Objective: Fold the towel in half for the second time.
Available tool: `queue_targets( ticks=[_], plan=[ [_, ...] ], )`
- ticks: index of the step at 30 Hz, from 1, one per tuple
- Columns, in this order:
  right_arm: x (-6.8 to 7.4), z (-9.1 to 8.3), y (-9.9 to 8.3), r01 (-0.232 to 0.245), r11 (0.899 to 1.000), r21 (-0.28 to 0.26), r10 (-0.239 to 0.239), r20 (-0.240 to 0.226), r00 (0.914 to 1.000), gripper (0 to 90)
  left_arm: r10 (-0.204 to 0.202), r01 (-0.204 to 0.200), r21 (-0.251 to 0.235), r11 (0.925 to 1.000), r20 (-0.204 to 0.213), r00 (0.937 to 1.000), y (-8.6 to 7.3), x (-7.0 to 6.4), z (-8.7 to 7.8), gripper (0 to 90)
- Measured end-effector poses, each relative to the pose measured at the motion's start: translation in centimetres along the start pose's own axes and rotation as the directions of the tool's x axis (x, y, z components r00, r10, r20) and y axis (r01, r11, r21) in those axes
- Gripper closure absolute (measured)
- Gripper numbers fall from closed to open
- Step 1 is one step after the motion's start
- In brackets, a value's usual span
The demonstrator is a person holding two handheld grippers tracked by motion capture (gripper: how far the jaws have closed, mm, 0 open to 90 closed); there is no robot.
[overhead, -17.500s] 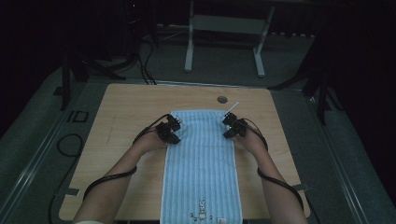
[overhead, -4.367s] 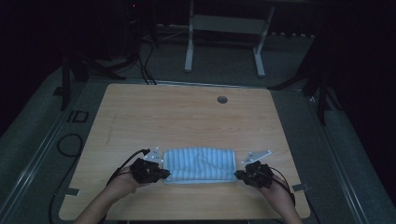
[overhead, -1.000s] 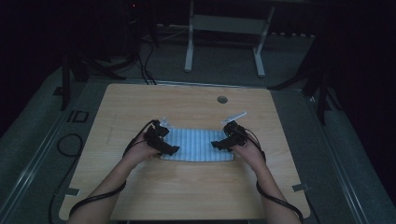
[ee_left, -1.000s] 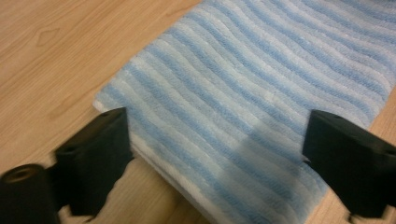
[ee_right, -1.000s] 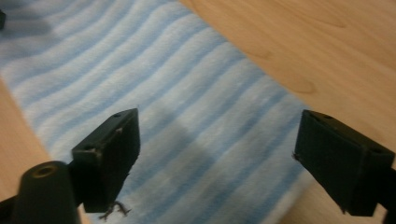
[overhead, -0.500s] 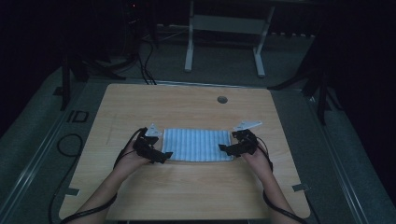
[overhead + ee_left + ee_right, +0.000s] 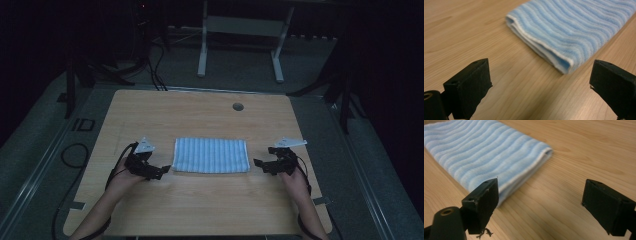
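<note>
One light wooden table (image 7: 200,115), one folded blue-and-white striped terry towel (image 7: 211,155), two black handheld grippers. Left gripper (image 7: 162,170) just beside the towel's left end, near the table's front-left corner, jaws wide apart, holding nothing. Towel flat, midway between the side edges, toward the front edge. Right gripper (image 7: 257,162) just off the towel's right end, jaws likewise spread and empty. Stacked folded layers at the towel's ends visible in both gripper views. No readable writing.

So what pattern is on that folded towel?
Light blue and white stripes on the towel, clearest in the left gripper view.
</note>
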State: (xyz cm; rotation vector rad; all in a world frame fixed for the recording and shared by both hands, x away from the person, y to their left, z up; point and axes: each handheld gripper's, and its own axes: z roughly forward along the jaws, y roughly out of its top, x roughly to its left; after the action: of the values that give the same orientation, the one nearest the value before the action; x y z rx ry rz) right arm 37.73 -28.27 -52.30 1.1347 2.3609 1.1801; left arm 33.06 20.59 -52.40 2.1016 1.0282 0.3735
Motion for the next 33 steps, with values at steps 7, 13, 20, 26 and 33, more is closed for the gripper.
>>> queue_targets(
  ticks=[7, 13, 20, 26, 33],
  plan=[
    [-1.1, -1.2, -1.9, -0.054, 0.998, -0.024, 0.055, 0.044, 0.9975, 14.3, -0.048, 0.048, -0.011, 0.9988, -0.011, 0.9988, -2.0, 0.8, -1.0, 3.5],
    [-1.9, -2.9, -3.2, -0.087, 0.994, -0.070, 0.092, 0.073, 0.9930, 14.2, -0.082, 0.082, -0.007, 0.9966, -0.042, 0.9957, -4.0, 1.4, -2.0, 3.5],
    [-2.5, -4.0, -4.8, -0.106, 0.992, -0.061, 0.114, 0.137, 0.9841, 13.6, -0.106, 0.105, -0.014, 0.9944, -0.054, 0.9929, -5.7, 1.7, -3.0, 3.5],
    [-2.4, -4.8, -6.2, -0.123, 0.990, -0.074, 0.134, 0.170, 0.9762, 13.6, -0.122, 0.120, -0.027, 0.9924, -0.090, 0.9885, -7.1, 1.9, -3.9, 3.5],
    [-2.3, -6.0, -7.3, -0.145, 0.984, -0.103, 0.162, 0.183, 0.9697, 13.6, -0.150, 0.145, -0.056, 0.9878, -0.089, 0.9846, -8.0, 1.8, -4.9, 3.5]
  ],
)
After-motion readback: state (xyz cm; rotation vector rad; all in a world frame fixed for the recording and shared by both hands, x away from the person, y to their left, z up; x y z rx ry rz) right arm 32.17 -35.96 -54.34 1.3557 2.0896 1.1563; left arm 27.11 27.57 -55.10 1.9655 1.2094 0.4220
